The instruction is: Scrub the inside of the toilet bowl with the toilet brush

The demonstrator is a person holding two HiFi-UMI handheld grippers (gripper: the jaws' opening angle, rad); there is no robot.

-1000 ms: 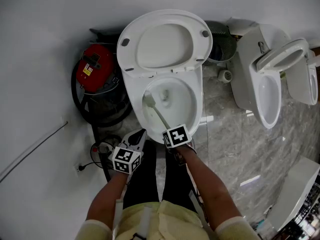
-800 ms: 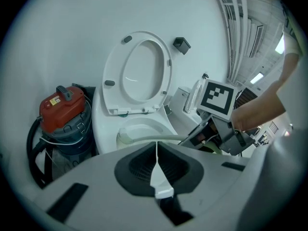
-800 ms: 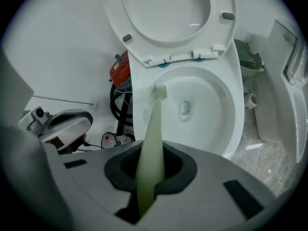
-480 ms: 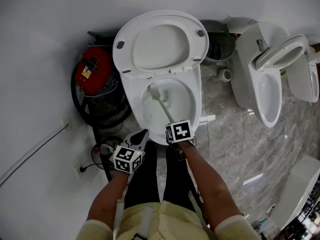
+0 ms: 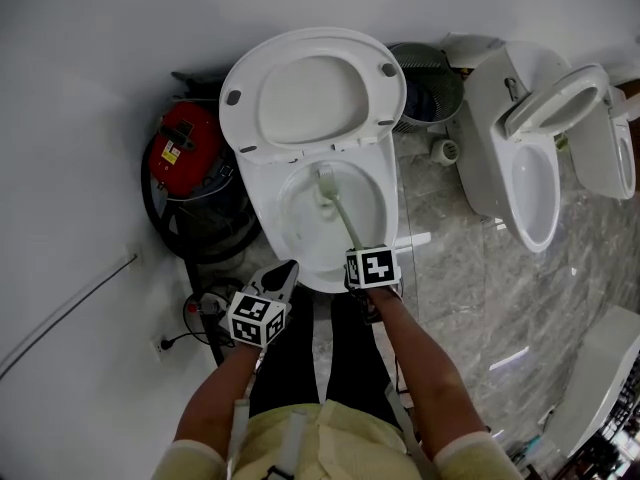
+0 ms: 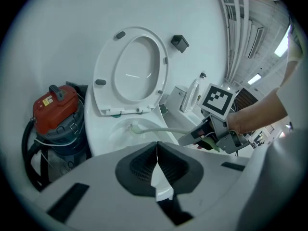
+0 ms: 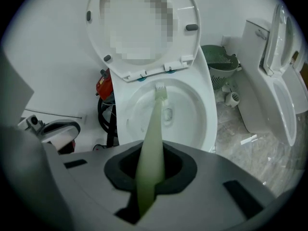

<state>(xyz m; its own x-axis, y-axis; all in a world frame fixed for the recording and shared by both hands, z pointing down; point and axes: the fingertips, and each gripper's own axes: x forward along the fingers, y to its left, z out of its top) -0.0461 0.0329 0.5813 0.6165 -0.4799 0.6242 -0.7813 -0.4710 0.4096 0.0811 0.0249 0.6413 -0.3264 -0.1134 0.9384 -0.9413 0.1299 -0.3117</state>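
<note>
**White toilet bowl (image 5: 263, 208), pale green toilet brush (image 7: 155, 114)**

Left of the toilet bowl — a red vacuum (image 5: 178, 133) with a black hose. Right of it, the floor (image 5: 460, 268) is grey with pale marble streaks. Behind it, the wall (image 5: 100, 48) is white.

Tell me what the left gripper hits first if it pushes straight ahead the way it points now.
Most likely the front rim of the toilet bowl: the left gripper, jaws shut and empty, aims at it from close. The toilet brush handle crosses just beyond; depth is unclear.
</note>
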